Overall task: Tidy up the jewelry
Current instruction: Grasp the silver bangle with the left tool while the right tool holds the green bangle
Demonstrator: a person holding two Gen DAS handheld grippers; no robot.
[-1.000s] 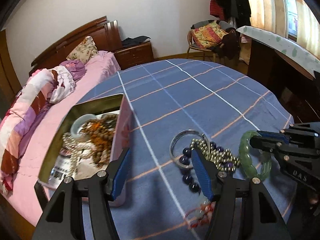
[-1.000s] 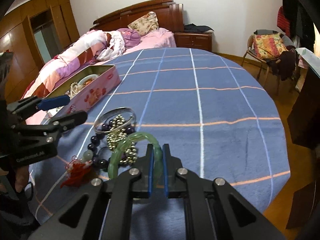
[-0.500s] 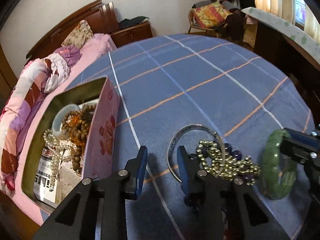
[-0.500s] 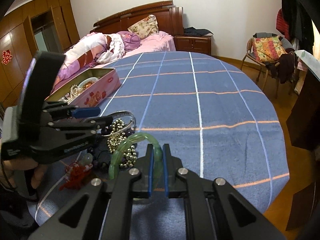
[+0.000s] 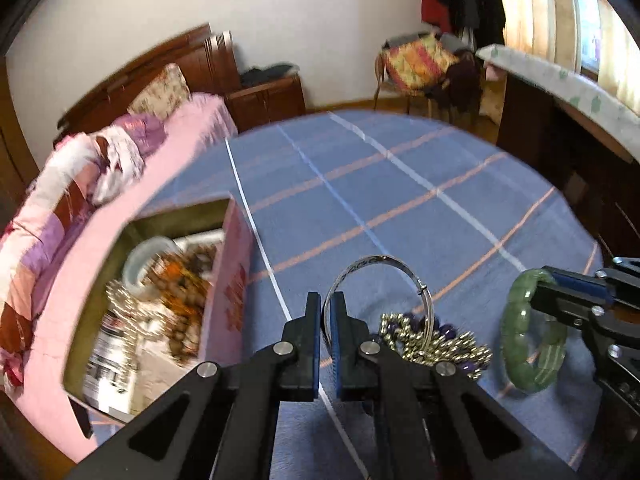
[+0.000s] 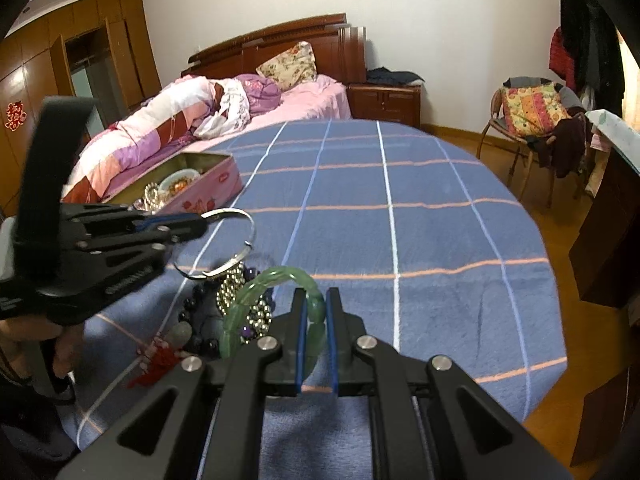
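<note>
My left gripper (image 5: 326, 307) is shut on a thin silver bangle (image 5: 400, 269) and holds it lifted above the blue checked tablecloth (image 5: 400, 200); the bangle also shows in the right wrist view (image 6: 244, 236). My right gripper (image 6: 316, 306) is shut on a green jade bead bracelet (image 6: 272, 280), also seen in the left wrist view (image 5: 528, 344). An open pink tin (image 5: 224, 280) holding pearls, brown beads and a pale bangle lies to the left. Gold beads (image 5: 436, 344) and dark purple beads (image 6: 200, 312) lie between the grippers.
A red tassel charm (image 6: 160, 364) lies near the table's front left. A bed with pink bedding (image 6: 240, 112) stands behind the table, a chair with a patterned cushion (image 6: 532, 112) at back right. A dark cabinet (image 6: 604, 232) stands right of the table.
My left gripper closed from open onto the silver bangle and raised it off the cloth. My right gripper kept holding the green bracelet in about the same place.
</note>
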